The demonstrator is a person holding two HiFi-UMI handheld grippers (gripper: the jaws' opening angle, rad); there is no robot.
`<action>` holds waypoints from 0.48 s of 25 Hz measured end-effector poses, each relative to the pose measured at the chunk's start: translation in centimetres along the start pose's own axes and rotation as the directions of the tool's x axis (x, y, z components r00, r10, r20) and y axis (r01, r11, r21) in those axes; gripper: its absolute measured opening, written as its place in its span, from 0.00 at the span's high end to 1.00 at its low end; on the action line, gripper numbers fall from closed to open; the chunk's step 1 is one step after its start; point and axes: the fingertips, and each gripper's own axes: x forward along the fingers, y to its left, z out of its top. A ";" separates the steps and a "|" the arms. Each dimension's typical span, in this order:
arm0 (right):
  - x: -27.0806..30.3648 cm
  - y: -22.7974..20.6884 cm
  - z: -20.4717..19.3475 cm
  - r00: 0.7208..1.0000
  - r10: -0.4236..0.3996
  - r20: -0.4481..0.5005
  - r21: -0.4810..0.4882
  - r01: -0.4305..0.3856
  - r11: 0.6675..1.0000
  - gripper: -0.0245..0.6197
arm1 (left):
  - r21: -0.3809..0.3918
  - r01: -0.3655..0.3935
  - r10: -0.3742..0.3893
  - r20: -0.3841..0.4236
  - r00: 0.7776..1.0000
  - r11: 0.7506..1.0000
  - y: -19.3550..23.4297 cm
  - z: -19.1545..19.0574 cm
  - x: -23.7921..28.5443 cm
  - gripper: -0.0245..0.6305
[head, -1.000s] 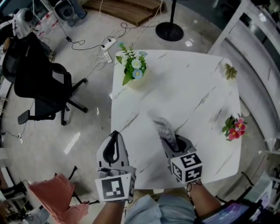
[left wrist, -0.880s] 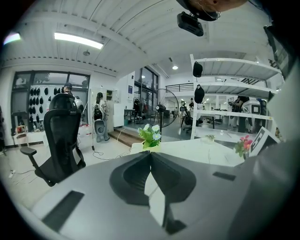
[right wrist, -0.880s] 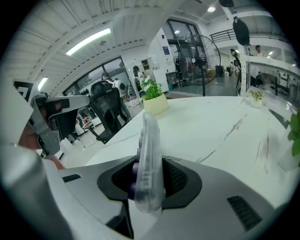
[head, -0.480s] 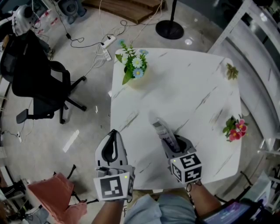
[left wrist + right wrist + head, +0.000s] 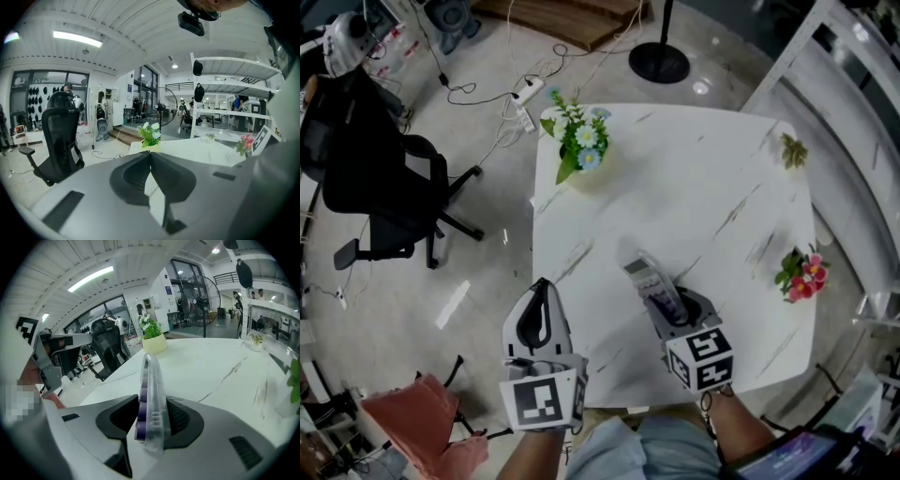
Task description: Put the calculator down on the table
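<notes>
The calculator [image 5: 648,278], a slim clear case with purple keys, stands on its long edge on the white marble table [image 5: 703,187], near the front edge. In the right gripper view the calculator [image 5: 152,390] is between the jaws of my right gripper [image 5: 153,404]. Those jaws have just been opening: the case leans on the right pad [image 5: 180,416], with a thin gap on the key side. In the head view the right gripper [image 5: 667,302] points down at the table. My left gripper [image 5: 543,286] hangs beside the table's left edge, shut and empty, as the left gripper [image 5: 150,153] shows.
A pot of white and blue flowers [image 5: 581,150] stands at the table's far left corner. Red flowers [image 5: 797,275] are at the right edge and a small plant [image 5: 792,150] at the far right. A black office chair [image 5: 384,187] and cables lie on the floor to the left.
Both grippers stay where they were. The calculator is still upright between the right jaws. Only the head view has shifted slightly.
</notes>
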 end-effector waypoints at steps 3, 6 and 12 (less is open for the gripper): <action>0.0 -0.3 0.0 1.000 -0.007 0.008 0.011 0.007 1.000 0.69 | 0.004 0.000 0.000 -0.003 1.000 1.000 -0.2 0.0 0.2 0.95; -0.1 -0.6 -0.1 1.000 -0.014 0.011 0.020 0.014 1.000 0.68 | 0.011 -0.010 0.010 -0.007 1.000 1.000 -0.2 0.3 0.3 0.95; -0.2 -1.3 -0.1 1.000 -0.020 0.016 0.032 0.020 0.999 0.65 | 0.022 -0.011 0.011 0.009 1.000 1.000 -0.4 0.7 0.6 0.95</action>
